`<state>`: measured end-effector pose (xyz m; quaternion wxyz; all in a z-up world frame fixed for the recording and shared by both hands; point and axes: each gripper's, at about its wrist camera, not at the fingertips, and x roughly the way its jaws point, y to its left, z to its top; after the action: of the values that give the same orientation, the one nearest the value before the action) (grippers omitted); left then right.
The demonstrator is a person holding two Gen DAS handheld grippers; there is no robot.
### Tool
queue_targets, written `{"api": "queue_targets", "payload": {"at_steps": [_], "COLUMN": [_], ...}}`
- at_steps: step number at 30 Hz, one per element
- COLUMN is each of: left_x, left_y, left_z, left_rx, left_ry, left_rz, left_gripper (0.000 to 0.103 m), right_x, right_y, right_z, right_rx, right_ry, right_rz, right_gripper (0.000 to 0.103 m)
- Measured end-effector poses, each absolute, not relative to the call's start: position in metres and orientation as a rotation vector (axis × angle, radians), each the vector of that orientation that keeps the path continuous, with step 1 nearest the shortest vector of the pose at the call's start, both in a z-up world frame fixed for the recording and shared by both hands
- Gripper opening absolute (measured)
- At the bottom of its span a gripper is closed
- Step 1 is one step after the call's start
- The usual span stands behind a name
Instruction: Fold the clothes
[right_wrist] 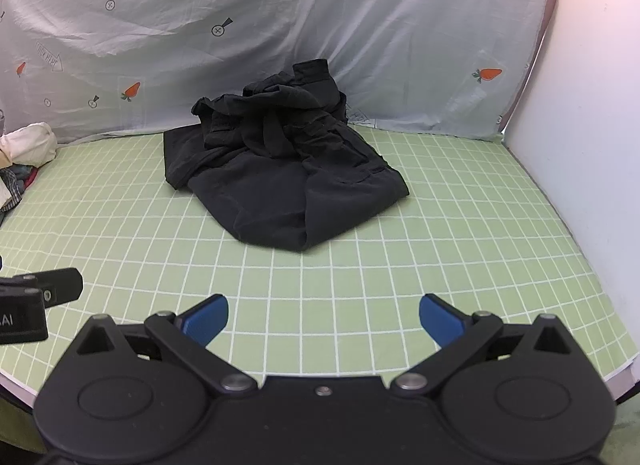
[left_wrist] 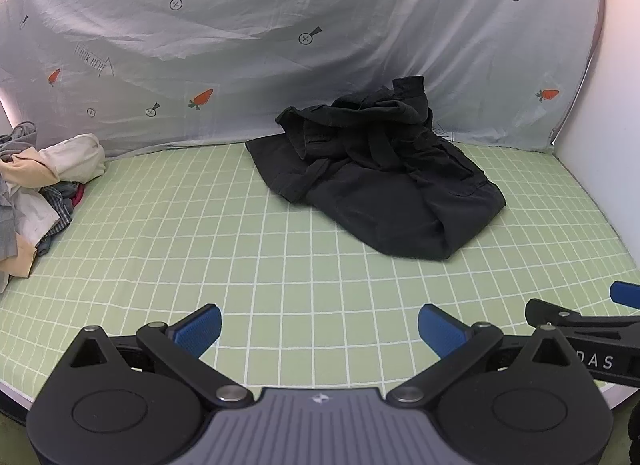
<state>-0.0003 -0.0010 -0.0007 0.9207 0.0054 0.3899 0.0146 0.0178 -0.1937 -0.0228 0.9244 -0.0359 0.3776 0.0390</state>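
Observation:
A crumpled black garment (left_wrist: 384,177) lies in a heap on the green checked mat (left_wrist: 240,249), toward the back near the hanging sheet. It also shows in the right wrist view (right_wrist: 280,169). My left gripper (left_wrist: 319,329) is open and empty, low over the mat's front edge, well short of the garment. My right gripper (right_wrist: 323,319) is open and empty too, beside the left one at the front edge. Part of the right gripper (left_wrist: 592,321) shows at the right of the left wrist view. Part of the left gripper (right_wrist: 36,301) shows at the left of the right wrist view.
A pile of mixed clothes (left_wrist: 36,193) lies at the mat's left edge, also in the right wrist view (right_wrist: 20,157). A pale sheet with carrot prints (left_wrist: 280,45) hangs behind. A white wall (right_wrist: 580,125) bounds the right side.

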Motion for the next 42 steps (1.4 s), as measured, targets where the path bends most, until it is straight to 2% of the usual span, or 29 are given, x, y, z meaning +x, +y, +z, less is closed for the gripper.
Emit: {"api": "queue_targets", "payload": {"at_steps": [42], "left_x": [0.033], "left_y": [0.012], "left_z": [-0.007], "left_rx": [0.014], "left_ry": [0.819], "left_rz": [0.065], "left_gripper": [0.103], "right_x": [0.045], "right_y": [-0.176], "right_z": [-0.030], "right_rx": [-0.079], "right_ry": [0.796], "right_rz": [0.065], "right_gripper": [0.103]}}
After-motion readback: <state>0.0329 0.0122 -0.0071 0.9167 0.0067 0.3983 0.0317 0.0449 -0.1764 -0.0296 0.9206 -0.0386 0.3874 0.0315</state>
